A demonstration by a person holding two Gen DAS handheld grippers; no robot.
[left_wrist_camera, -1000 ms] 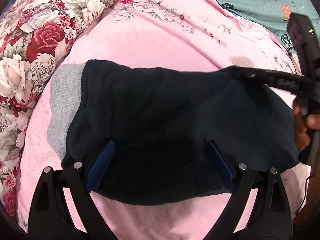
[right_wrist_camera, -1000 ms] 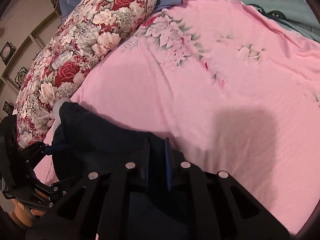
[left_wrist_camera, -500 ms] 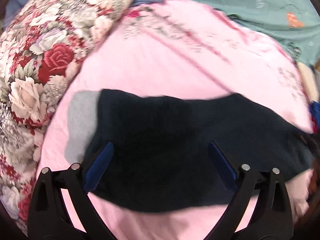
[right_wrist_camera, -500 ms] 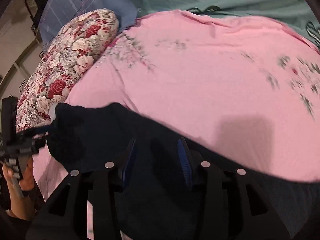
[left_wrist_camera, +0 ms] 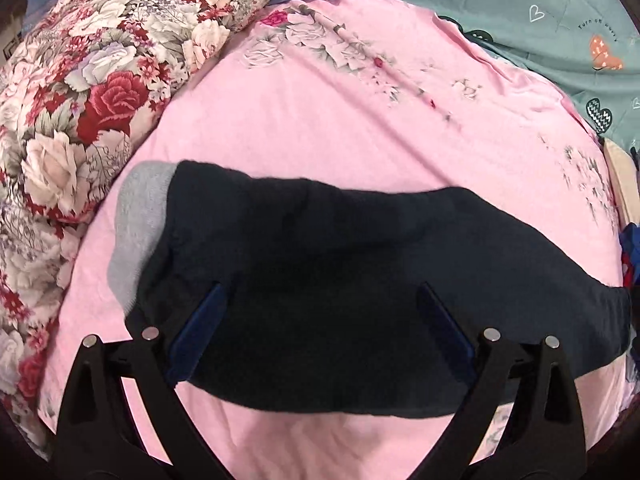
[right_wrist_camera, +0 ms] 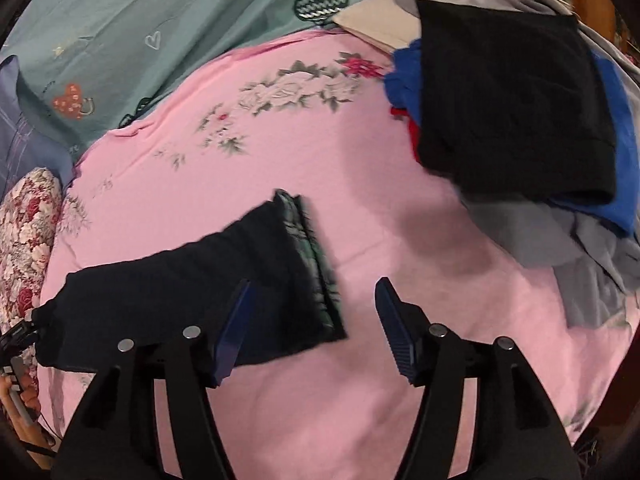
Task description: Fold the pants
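Note:
The dark navy pants (left_wrist_camera: pixel 340 272) lie folded in a long band across the pink sheet (left_wrist_camera: pixel 320 120), with a grey cuff (left_wrist_camera: pixel 138 232) showing at the left end. In the right wrist view the pants (right_wrist_camera: pixel 192 288) end in a dark green waistband (right_wrist_camera: pixel 316 264). My left gripper (left_wrist_camera: pixel 320 328) is open and empty, its blue pads (left_wrist_camera: pixel 200 328) spread above the pants' near edge. My right gripper (right_wrist_camera: pixel 312 320) is open and empty, above the waistband end, its left pad (right_wrist_camera: pixel 234 328) over the fabric.
A floral red-and-white pillow (left_wrist_camera: pixel 80 92) lies along the left. A teal patterned sheet (left_wrist_camera: pixel 520 4) lies at the back. A pile of clothes with a folded black item (right_wrist_camera: pixel 516 104), blue cloth (right_wrist_camera: pixel 624 152) and grey garments (right_wrist_camera: pixel 568 248) sits at the right.
My right gripper has opened, let go of the pants and swung right, away from them. My left gripper stayed open and pulled back a little. The pants now lie free.

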